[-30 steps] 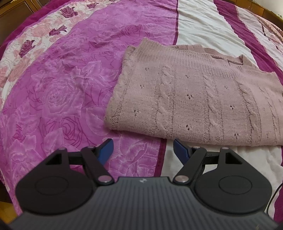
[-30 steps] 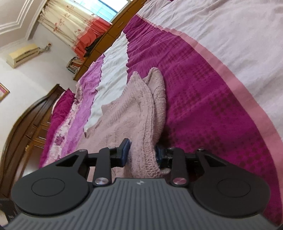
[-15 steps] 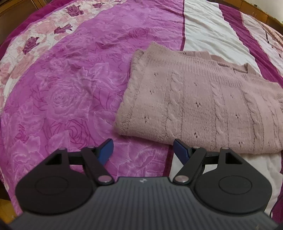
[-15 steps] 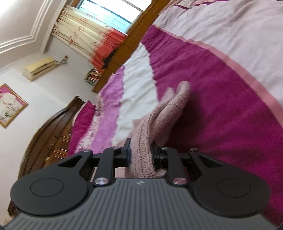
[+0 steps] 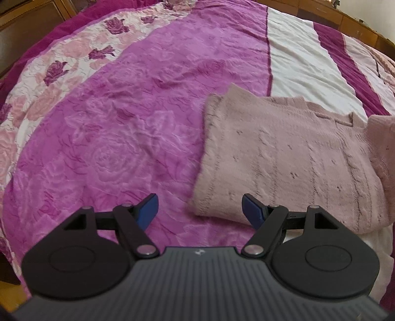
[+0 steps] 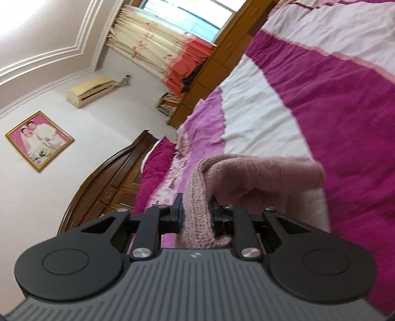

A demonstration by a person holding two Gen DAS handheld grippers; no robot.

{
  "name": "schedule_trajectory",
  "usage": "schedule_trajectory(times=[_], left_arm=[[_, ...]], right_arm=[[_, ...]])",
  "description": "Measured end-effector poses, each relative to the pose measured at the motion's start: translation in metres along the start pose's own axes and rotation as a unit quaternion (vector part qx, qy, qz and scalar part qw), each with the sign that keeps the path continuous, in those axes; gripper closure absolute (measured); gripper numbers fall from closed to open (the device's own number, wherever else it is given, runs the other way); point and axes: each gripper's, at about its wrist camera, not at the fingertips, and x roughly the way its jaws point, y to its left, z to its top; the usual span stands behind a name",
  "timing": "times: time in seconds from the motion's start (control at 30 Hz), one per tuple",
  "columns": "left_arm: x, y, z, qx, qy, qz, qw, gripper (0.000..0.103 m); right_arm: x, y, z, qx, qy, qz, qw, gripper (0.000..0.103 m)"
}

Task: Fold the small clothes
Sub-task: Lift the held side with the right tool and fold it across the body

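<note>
Knitwear first, from the left wrist view: the pink cable-knit sweater (image 5: 284, 158) lies folded on the bed (image 5: 123, 123), right of centre, its left edge running straight from far to near and its near left corner just ahead of the left claw (image 5: 200, 210). That claw stands wide, blue pads apart, nothing between them, hovering over the magenta rose-patterned spread. At the right edge of the sweater a flap of the knit is raised off the bed, blurred. Open bedspread stretches broadly to the left and far side; a wooden bed frame (image 5: 345, 14) rims the far edge.

From the right wrist view, the right claw (image 6: 196, 210) is narrow, pinching a bunched edge of the sweater (image 6: 246, 177), which is lifted clear and drapes forward and rightward from the pads. Beyond it the striped spread of the bed (image 6: 333, 98) lies open to the right. To the left stand a dark wooden headboard (image 6: 106, 182), a framed photo (image 6: 39, 140), an air conditioner (image 6: 91, 91) and curtains (image 6: 158, 49).
</note>
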Motion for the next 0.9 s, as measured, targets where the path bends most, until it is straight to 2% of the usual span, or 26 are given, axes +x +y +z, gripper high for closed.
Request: schedule_trajectory(times=[0.27, 0.43, 0.7, 0.9], left_arm=[[-0.001, 0.027, 0.007, -0.021, -0.005, 0.002, 0.9998, 0.027], [0.002, 0.042, 0.010, -0.025, -0.006, 0.005, 0.9997, 0.027], [0.007, 0.067, 0.009, -0.033, -0.006, 0.009, 0.9994, 0.027], [0.014, 0.082, 0.006, -0.043, 0.001, 0.013, 0.9990, 0.027]], right_arm=[[0.036, 0.047, -0.019, 0.008, 0.003, 0.016, 1.000, 0.083], [0.061, 0.079, -0.032, -0.010, 0.015, 0.034, 0.999, 0.083], [0.120, 0.114, -0.078, -0.055, 0.079, 0.026, 0.995, 0.083], [0.164, 0.115, -0.130, -0.106, 0.148, -0.010, 0.983, 0.083]])
